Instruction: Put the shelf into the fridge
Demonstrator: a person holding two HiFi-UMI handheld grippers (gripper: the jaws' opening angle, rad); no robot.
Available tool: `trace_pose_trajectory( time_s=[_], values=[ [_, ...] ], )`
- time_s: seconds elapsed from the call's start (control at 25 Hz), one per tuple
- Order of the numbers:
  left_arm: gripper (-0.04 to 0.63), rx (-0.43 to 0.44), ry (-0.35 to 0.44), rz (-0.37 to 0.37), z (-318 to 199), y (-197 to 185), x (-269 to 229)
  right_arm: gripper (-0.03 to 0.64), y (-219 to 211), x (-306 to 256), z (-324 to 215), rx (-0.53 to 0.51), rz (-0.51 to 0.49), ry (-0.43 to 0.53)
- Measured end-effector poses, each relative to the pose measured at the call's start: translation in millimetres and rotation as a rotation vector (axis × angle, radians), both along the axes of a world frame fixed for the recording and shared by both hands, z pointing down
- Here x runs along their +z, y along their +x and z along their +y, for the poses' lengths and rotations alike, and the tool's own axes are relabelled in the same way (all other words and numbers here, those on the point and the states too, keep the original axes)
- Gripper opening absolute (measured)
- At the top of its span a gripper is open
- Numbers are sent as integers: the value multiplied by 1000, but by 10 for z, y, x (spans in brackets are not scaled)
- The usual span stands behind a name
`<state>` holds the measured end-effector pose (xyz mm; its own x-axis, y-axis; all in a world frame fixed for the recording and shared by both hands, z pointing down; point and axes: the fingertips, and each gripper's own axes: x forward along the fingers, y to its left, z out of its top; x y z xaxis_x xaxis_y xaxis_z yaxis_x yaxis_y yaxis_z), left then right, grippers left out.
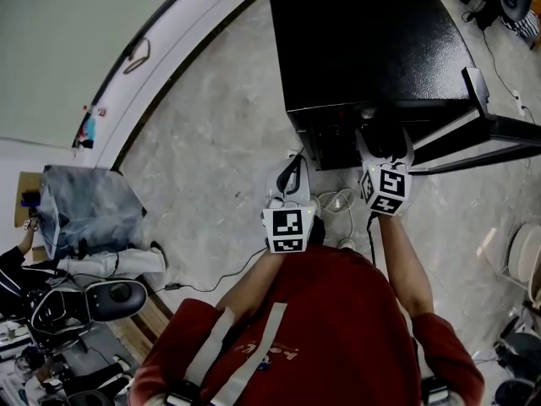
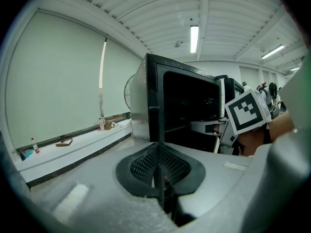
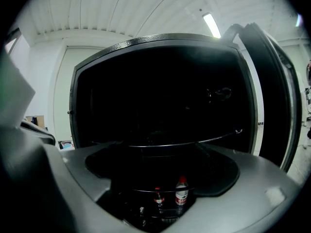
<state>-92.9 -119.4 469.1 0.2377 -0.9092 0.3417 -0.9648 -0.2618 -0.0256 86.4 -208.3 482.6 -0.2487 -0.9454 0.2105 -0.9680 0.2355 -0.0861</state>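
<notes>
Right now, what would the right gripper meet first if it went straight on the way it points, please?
Probably the front edge of the shelf inside the open fridge; the right gripper aims into its dark interior; depth is uncertain.

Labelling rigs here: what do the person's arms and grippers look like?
The left gripper and right gripper are pale grey with dark jaw pads and black-and-white marker cubes. A black cable leaves the right one. The sleeves are red.

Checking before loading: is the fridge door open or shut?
Open: the door stands swung out from the fridge, its dark interior exposed.
</notes>
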Motion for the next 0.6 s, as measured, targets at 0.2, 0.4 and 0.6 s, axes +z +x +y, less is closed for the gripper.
trace_pose_trajectory(
  time_s=[0.2, 0.4, 0.6],
  values=[
    [-2, -11, -1, -2, -1, -56, 3, 436, -8, 6, -130, -6, 10, -7],
    [-2, -15, -1, -1, -2, -85, 0, 439, -32, -9, -305, -10, 18, -8],
    [-2, -14, -2, -2, -20, -103, 5, 443, -39, -11, -419, -12, 24, -7]
  ],
)
